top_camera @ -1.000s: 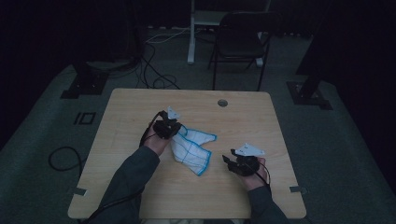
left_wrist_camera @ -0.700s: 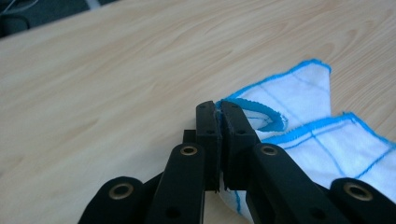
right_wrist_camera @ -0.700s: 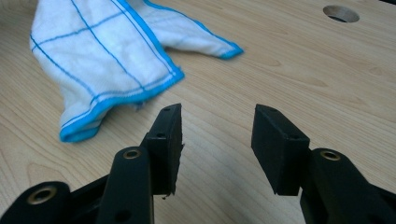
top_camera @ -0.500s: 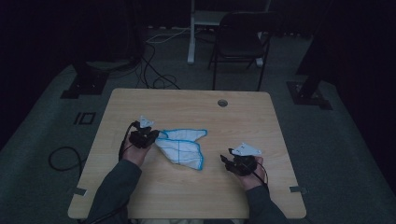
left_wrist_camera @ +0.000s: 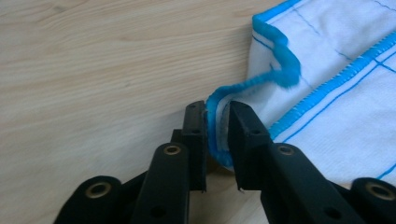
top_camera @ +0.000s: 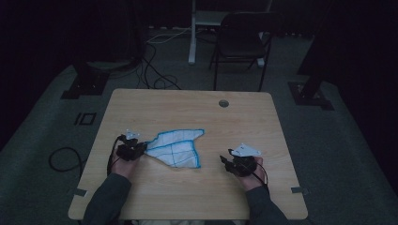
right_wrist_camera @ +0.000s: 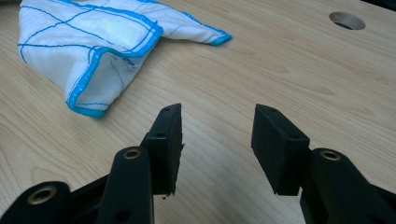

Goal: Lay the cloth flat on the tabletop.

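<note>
A white cloth with blue hems and blue grid lines point(top_camera: 176, 147) lies partly spread on the wooden table point(top_camera: 187, 197), left of its middle. My left gripper point(top_camera: 143, 151) sits low at the cloth's left corner. In the left gripper view the blue hem point(left_wrist_camera: 215, 135) stands between the jaws of the left gripper point(left_wrist_camera: 217, 121), which have just been opening and now hold it only loosely. The rest of the cloth point(left_wrist_camera: 336, 93) spreads away to the right. My right gripper point(top_camera: 224, 161) rests to the right of the cloth. Its jaws point(right_wrist_camera: 217, 126) are open and empty, with the cloth point(right_wrist_camera: 93, 42) farther off.
A round cable hole point(top_camera: 224, 103) pierces the table near its far edge and shows in the right gripper view point(right_wrist_camera: 346, 20). Beyond the table stand a dark chair point(top_camera: 241, 42), stand bases and floor cables point(top_camera: 155, 70). Bare wood lies between cloth and right gripper.
My left hand has moved left and down toward the table, pulling the cloth's corner with it, so the cloth now lies stretched out wider. The right hand has kept still.
</note>
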